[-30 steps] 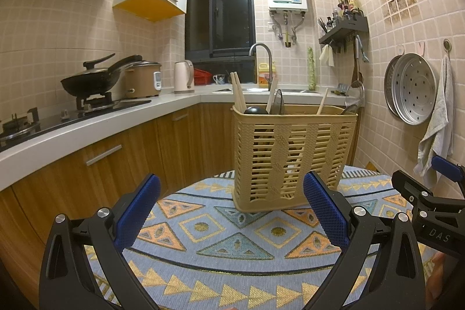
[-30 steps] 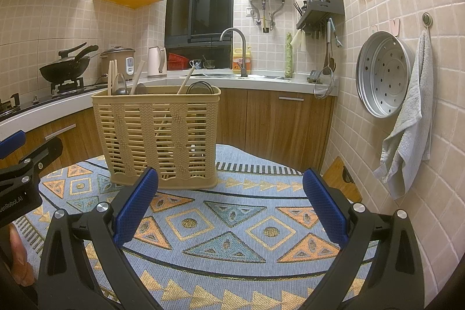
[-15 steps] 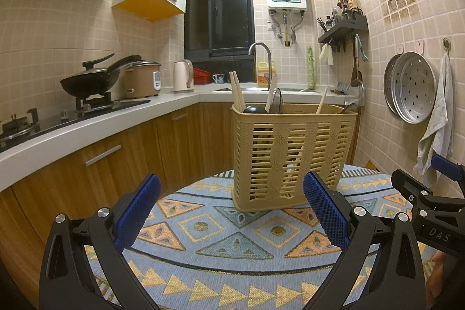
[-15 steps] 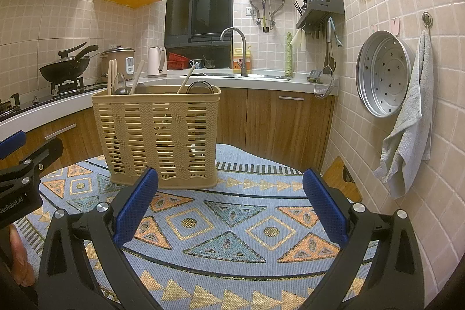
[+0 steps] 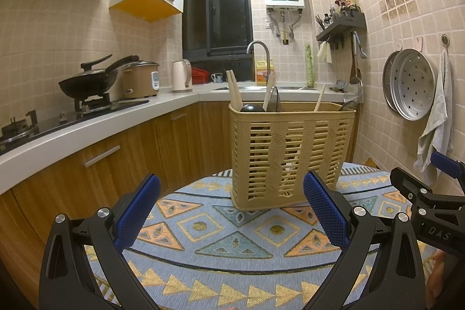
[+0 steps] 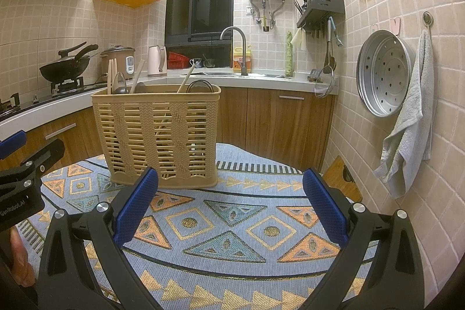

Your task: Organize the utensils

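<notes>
Both of my grippers are spread wide with nothing between the blue pads. On my left gripper [image 5: 231, 211] the jaws stand fully apart over the patterned tablecloth [image 5: 232, 252], and my right gripper [image 6: 229, 208] is just the same, pads clear of everything.

From the left wrist camera, the beige slatted utensil basket [image 5: 290, 153] stands upright at about 12 o'clock, a little right of centre, near but not touching the right pad. From the right wrist camera the same basket sits at roughly 11 o'clock, just beyond the left pad. Poking out of its top I see wooden chopsticks [image 5: 234, 90], a black ladle bowl [image 5: 251, 108], another wooden handle [image 5: 319, 100] and a wire strainer [image 6: 200, 86]; I cannot tell which compartments they sit in.

Further out, at 9 o'clock in the left view, a black wok [image 5: 87, 82] sits on the stove beside a rice cooker [image 5: 141, 79]. At 3 o'clock a perforated steamer tray [image 6: 383, 71] and a grey towel [image 6: 407, 121] hang on the tiled wall.
</notes>
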`<state>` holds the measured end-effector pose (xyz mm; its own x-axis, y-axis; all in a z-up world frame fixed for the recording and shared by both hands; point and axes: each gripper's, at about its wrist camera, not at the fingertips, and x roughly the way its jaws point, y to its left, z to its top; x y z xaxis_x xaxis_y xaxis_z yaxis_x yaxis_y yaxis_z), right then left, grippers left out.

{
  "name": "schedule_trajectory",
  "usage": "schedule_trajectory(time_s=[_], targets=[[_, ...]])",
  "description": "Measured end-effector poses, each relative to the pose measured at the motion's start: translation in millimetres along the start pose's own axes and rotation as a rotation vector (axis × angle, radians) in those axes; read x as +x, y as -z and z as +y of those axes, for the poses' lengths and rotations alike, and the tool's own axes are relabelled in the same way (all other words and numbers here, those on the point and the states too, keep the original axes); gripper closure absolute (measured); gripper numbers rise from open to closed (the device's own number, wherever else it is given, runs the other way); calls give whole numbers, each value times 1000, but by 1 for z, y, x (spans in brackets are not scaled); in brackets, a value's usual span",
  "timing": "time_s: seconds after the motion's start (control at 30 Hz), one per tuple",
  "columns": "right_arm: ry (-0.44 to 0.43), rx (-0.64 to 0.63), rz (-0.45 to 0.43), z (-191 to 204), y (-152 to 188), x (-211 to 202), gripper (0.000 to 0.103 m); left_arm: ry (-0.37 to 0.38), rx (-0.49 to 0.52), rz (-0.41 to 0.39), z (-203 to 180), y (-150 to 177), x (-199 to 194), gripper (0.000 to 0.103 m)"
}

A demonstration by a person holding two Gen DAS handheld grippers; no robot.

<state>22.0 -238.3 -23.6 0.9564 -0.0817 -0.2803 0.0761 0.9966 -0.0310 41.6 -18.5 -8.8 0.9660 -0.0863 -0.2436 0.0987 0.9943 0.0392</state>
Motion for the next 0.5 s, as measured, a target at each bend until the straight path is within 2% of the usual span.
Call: schedule_trajectory(time_s=[0.5], targets=[[-1, 1, 3, 1, 2, 1, 8, 13, 8, 25, 2, -2, 5, 7]])
